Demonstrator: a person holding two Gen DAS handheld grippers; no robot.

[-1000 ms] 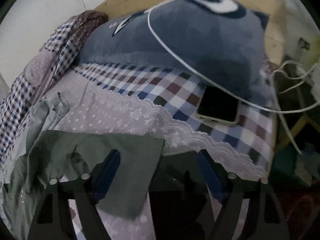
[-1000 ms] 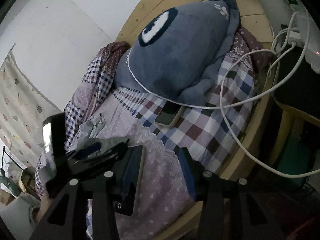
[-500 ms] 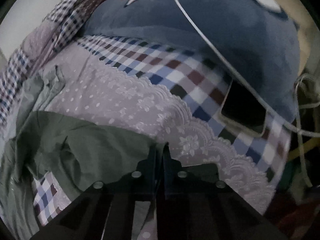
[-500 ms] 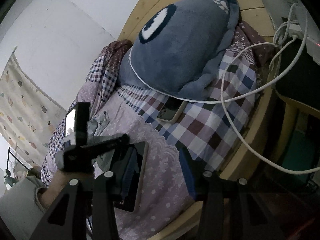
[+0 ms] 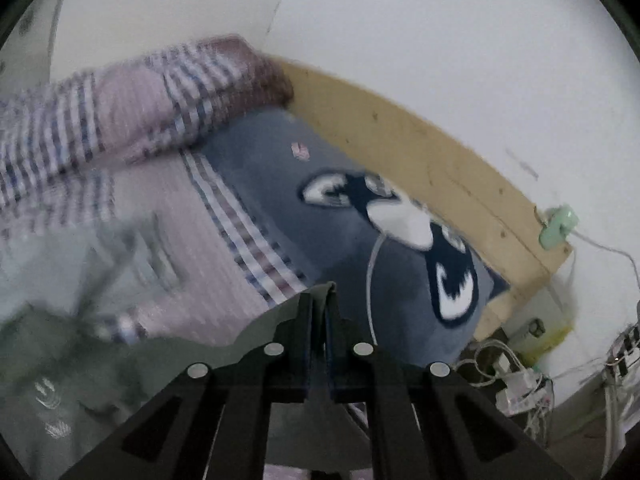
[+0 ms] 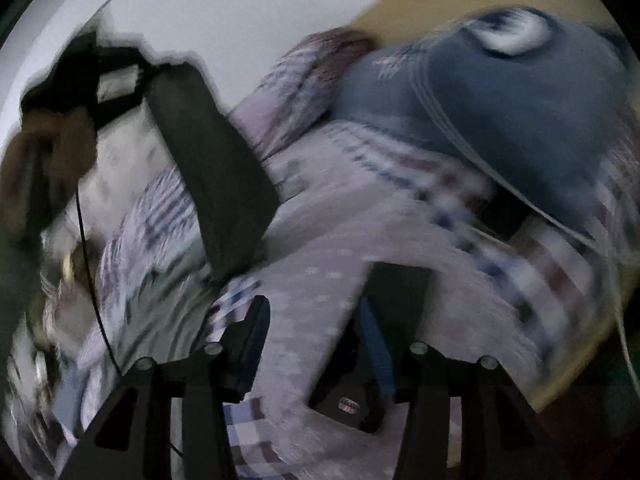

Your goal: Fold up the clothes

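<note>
Colours on the bed
Grey-green garment, lilac dotted sheet, blue-and-maroon checked quilt, slate-blue pillow with navy-and-white motif, pale wood headboard.

The left gripper has its jaws closed together, pinching a thin fold of grey-green fabric between the fingertips. The right gripper has its jaws spread wide apart with nothing between them. In the right wrist view, the left gripper is raised at upper left, gripped by a hand; motion blur obscures finer detail.
</note>
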